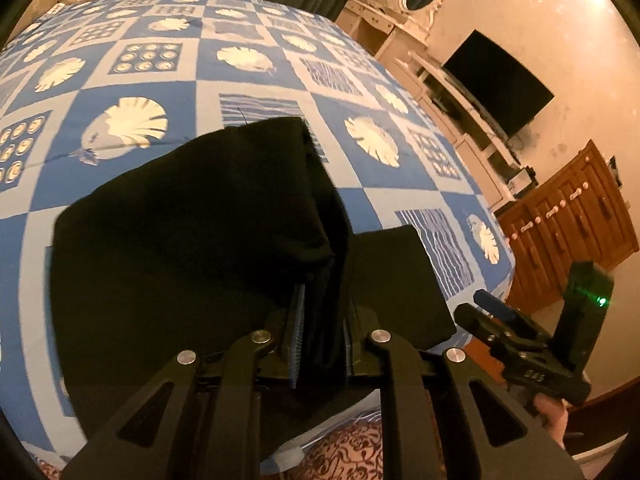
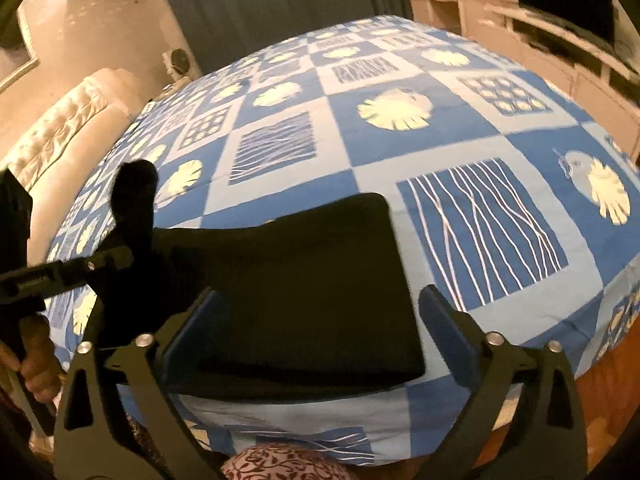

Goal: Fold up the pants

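The black pants (image 1: 192,224) lie on the bed, partly folded, near its front edge. My left gripper (image 1: 320,340) is shut on a bunched fold of the pants and lifts it off the bed. The flat folded part of the pants (image 2: 304,288) lies in front of my right gripper (image 2: 320,320), which is open and empty just above it, with its fingers (image 2: 448,332) spread wide. The right gripper also shows at the right of the left wrist view (image 1: 516,340). The left gripper shows at the left of the right wrist view (image 2: 120,248).
The bed has a blue and white checked bedspread (image 1: 224,60) with shell prints. A wooden dresser (image 1: 576,216), a TV (image 1: 500,84) and white shelves stand to the right. A padded headboard (image 2: 60,136) stands at the left. Dark curtains (image 2: 280,0) hang behind the bed.
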Demonstrator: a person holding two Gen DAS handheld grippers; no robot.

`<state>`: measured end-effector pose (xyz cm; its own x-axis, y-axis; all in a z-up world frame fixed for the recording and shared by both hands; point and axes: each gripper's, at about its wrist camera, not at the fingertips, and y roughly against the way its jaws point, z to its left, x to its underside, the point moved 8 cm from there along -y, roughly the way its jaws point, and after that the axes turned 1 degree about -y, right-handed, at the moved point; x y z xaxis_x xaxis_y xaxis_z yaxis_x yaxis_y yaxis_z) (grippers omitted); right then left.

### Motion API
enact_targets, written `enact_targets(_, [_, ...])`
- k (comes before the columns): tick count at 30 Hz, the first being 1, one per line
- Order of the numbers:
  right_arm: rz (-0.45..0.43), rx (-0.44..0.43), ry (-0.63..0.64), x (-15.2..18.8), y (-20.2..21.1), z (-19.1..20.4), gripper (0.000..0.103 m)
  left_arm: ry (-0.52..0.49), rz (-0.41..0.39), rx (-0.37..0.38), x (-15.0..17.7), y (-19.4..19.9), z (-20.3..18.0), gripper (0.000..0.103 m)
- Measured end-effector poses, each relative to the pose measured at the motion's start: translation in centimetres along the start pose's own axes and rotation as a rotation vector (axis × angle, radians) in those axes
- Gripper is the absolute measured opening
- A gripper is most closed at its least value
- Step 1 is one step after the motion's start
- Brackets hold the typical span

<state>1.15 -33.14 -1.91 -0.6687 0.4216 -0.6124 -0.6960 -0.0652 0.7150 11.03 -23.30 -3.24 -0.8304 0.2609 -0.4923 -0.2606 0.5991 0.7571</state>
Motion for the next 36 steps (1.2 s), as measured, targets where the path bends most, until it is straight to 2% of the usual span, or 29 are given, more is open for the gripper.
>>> enact_targets(5, [0.021,-0.011,-0.095,0.3,-0.6,-2.4,0.100,-0.016,0.026,-0.013,0.0,-2.6,-1.1,0.015])
enact_targets(8, [0.031,-0.009,-0.115,0.5,-0.9,-3.3,0.100,-0.029,0.034,0.033,0.0,-3.9,-2.9,0.015])
enact_targets(11, [0.034,-0.007,-0.120,0.5,-0.9,-3.9,0.100,-0.070,0.025,0.011,-0.4,-4.7,-4.7,0.015])
enact_targets(14, [0.035,-0.018,-0.136,0.6,-0.8,-4.3,0.100,-0.088,0.032,0.025,-0.1,-5.6,-6.2,0.015])
enact_targets(19, [0.019,-0.153,-0.145,0.3,0.5,-2.9,0.100,-0.008,0.018,0.065,0.6,-3.9,-5.6,0.016])
enact_targets(20, [0.025,-0.228,-0.155,0.0,0.6,-2.1,0.100,0.017,0.002,0.076,0.5,-3.0,-5.2,0.029])
enact_targets(21, [0.042,-0.290,-0.170,-0.2,0.6,-1.5,0.100,0.053,-0.025,0.085,0.5,-1.7,-4.3,0.056])
enact_targets(22, [0.073,-0.373,-0.194,-0.2,0.3,-0.7,0.100,0.084,-0.053,0.087,0.4,-0.6,-3.5,0.067])
enact_targets(23, [0.114,-0.468,-0.234,-0.2,-0.1,0.1,0.100,0.128,-0.101,0.094,0.2,1.1,-2.0,0.072])
enact_targets(25, [0.168,-0.593,-0.298,-0.4,-1.0,1.3,0.100,0.191,-0.150,0.083,0.3,3.4,0.7,0.073])
enact_targets(26, [0.198,-0.641,-0.316,-0.6,-1.7,2.0,0.100,0.227,-0.163,0.066,0.5,4.5,2.5,0.077])
enact_targets(29, [0.253,-0.628,-0.268,-0.9,-3.7,3.8,0.100,0.318,-0.187,0.051,1.1,6.8,7.1,0.081])
enact_targets(33, [0.308,-0.640,-0.242,-1.5,-6.0,5.8,0.100,0.471,-0.178,-0.016,3.5,8.1,14.2,0.085])
enact_targets(36, [0.363,-0.678,-0.221,-1.7,-7.8,7.7,0.100,0.611,-0.141,0.006,5.9,7.5,18.5,0.085])
